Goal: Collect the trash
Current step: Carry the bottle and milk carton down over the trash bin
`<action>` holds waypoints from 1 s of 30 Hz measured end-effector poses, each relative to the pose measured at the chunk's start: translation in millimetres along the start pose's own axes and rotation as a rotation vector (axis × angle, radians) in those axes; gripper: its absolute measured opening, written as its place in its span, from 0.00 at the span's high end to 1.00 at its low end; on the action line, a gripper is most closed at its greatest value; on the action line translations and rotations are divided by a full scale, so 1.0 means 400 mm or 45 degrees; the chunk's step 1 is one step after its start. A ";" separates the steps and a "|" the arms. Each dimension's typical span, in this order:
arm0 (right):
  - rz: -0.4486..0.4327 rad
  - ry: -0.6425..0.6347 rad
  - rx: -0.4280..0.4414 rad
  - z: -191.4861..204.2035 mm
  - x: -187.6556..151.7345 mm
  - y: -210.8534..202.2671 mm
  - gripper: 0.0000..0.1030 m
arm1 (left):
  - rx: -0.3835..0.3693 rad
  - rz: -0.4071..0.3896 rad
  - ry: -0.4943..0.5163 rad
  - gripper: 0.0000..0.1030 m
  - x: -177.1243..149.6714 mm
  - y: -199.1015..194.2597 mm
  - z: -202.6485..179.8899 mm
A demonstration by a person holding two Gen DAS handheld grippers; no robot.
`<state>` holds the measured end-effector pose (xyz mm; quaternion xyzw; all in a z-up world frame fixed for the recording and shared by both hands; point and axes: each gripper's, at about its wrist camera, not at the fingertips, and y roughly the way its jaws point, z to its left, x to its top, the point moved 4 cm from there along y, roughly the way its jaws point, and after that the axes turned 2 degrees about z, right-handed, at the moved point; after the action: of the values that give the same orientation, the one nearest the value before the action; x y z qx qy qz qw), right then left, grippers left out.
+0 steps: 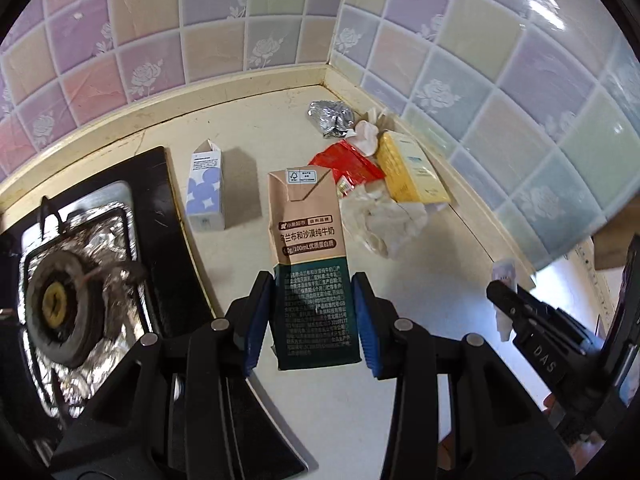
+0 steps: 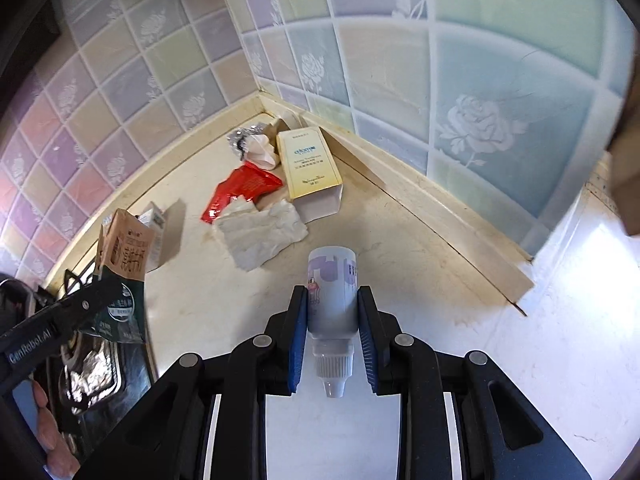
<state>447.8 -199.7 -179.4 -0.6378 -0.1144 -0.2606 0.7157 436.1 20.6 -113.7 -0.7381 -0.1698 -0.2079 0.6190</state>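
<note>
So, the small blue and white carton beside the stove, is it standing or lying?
Standing. The blue and white carton is upright on the counter, opened top upward, shadow beside it.

Glossy wall tiles (image 1: 460, 32), crinkled foil (image 1: 330, 118) (shiny), matt paper carton (image 1: 310, 240)

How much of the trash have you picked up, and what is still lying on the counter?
Nothing looks binned yet; no bin shows. In hand: the left gripper is shut on the milk carton, and the right gripper is shut on the small bottle. Left on the counter: blue-spotted carton, red wrapper, crumpled tissue, yellow box and foil ball.
</note>
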 end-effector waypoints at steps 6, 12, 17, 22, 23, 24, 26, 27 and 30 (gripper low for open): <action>-0.066 -0.063 0.073 -0.017 -0.062 -0.180 0.77 | 0.017 -0.066 0.016 0.64 -0.111 -0.142 -0.064; -0.116 -0.125 0.143 -0.047 -0.150 -0.347 0.77 | 0.031 -0.115 0.011 0.64 -0.248 -0.269 -0.131; -0.136 -0.164 0.182 -0.085 -0.257 -0.480 0.77 | 0.032 -0.142 -0.005 0.64 -0.375 -0.348 -0.189; -0.133 -0.212 0.219 -0.126 -0.381 -0.574 0.77 | 0.056 -0.158 -0.012 0.64 -0.513 -0.404 -0.241; -0.134 -0.221 0.222 -0.134 -0.409 -0.590 0.77 | 0.061 -0.151 -0.013 0.64 -0.541 -0.411 -0.251; -0.132 -0.229 0.226 -0.140 -0.431 -0.600 0.77 | 0.067 -0.144 -0.015 0.64 -0.566 -0.415 -0.261; -0.130 -0.240 0.240 -0.152 -0.479 -0.615 0.77 | 0.078 -0.125 -0.015 0.64 -0.613 -0.418 -0.276; -0.118 -0.242 0.248 -0.159 -0.507 -0.623 0.77 | 0.084 -0.114 -0.014 0.64 -0.634 -0.417 -0.283; -0.079 -0.250 0.270 -0.174 -0.573 -0.627 0.77 | 0.103 -0.078 -0.004 0.64 -0.701 -0.413 -0.300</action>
<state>113.7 -227.9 -90.3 -0.5773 -0.2305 -0.2054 0.7559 100.6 -66.6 -101.6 -0.7073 -0.2014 -0.2186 0.6414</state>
